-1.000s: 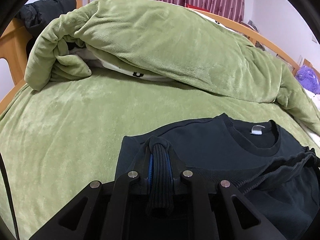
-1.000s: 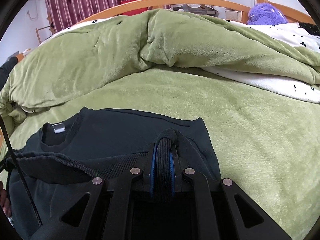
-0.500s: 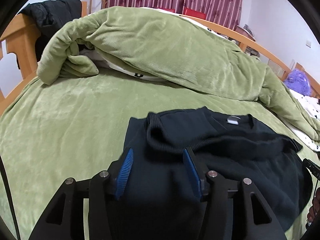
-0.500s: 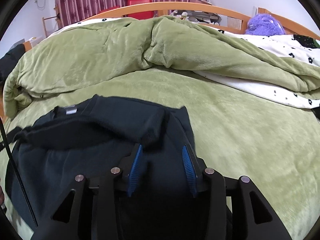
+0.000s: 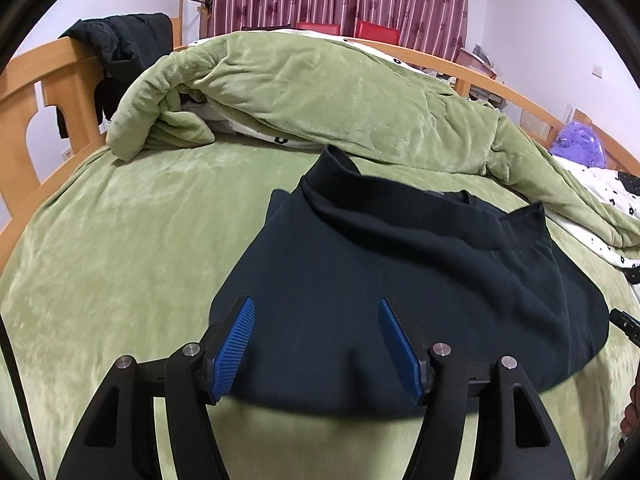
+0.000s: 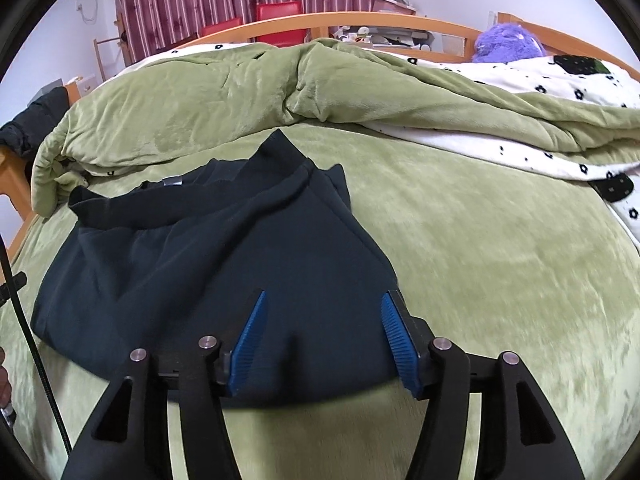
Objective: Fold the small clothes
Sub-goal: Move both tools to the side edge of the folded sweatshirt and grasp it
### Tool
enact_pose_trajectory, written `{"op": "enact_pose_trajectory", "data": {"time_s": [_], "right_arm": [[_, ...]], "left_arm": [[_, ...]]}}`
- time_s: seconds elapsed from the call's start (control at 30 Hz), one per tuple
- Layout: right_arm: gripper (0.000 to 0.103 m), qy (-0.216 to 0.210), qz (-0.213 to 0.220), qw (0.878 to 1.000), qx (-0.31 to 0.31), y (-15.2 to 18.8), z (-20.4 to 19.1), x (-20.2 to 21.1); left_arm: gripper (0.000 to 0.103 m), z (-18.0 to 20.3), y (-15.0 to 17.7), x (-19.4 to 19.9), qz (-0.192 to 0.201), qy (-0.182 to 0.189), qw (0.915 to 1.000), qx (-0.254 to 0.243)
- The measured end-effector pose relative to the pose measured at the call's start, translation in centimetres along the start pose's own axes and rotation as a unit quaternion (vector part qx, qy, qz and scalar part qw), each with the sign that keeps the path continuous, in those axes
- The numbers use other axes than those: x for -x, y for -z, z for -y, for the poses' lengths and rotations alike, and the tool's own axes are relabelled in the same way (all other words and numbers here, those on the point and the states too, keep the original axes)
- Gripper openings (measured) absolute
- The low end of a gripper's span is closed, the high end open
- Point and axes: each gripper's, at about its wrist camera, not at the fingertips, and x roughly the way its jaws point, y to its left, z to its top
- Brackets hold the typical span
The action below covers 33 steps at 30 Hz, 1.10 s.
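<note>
A dark navy sweatshirt (image 5: 400,272) lies folded in half on the green bed cover (image 5: 120,248), its ribbed hem laid up over the collar. In the right wrist view the same sweatshirt (image 6: 208,256) shows its grey neck label near the far edge. My left gripper (image 5: 316,312) hovers over the near folded edge with its jaws opening and nothing pressed between the blue pads (image 5: 236,340). My right gripper (image 6: 322,308) stands the same way over the other near corner, jaws opening, pads (image 6: 396,340) free of the cloth.
A bunched green blanket (image 5: 320,92) with a white flower-print lining lies across the far side of the bed. The wooden bed frame (image 5: 28,92) carries a black garment (image 5: 120,44). A purple plush toy (image 6: 508,42) sits at the far right. A dark cable (image 6: 24,320) hangs at the left.
Both grippers let go of the ribbed hem they held, opened, and drew back toward the near edge. The hem now rests over the collar and the sweatshirt lies folded.
</note>
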Motion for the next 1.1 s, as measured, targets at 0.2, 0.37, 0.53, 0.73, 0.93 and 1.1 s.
{"op": "enact_pose_trajectory", "data": {"time_s": [0.2, 0.37, 0.53, 0.73, 0.93, 1.1], "right_arm": [[0.061, -0.005, -0.003, 1.000, -0.012, 2.0, 0.9, 0.6], [0.061, -0.009, -0.005, 1.000, -0.016, 2.6, 1.2, 0.3], [0.061, -0.005, -0.003, 1.000, -0.016, 2.4, 1.5, -0.2], [0.061, 0.003, -0.011, 1.000, -0.022, 2.0, 2.2, -1.9], [0.061, 0.009, -0.032, 0.999, -0.031, 2.2, 3.0, -4.3], [0.069, 0.006, -0.030, 0.999, -0.036, 2.5, 3.3, -5.3]], "left_arm": [[0.062, -1.4, 2.6, 1.1, -0.002, -0.003, 0.9999, 0.011], [0.062, -3.3, 4.6, 0.6, -0.008, -0.004, 0.9997, 0.024], [0.062, -4.2, 4.4, -0.2, -0.005, -0.011, 0.9996, 0.024], [0.062, -5.4, 4.0, -1.9, -0.015, -0.011, 0.9990, 0.041], [0.062, -6.6, 3.8, -3.5, -0.026, -0.014, 0.9979, 0.058], [0.062, -7.0, 4.0, -5.1, -0.039, -0.009, 0.9969, 0.068]]}}
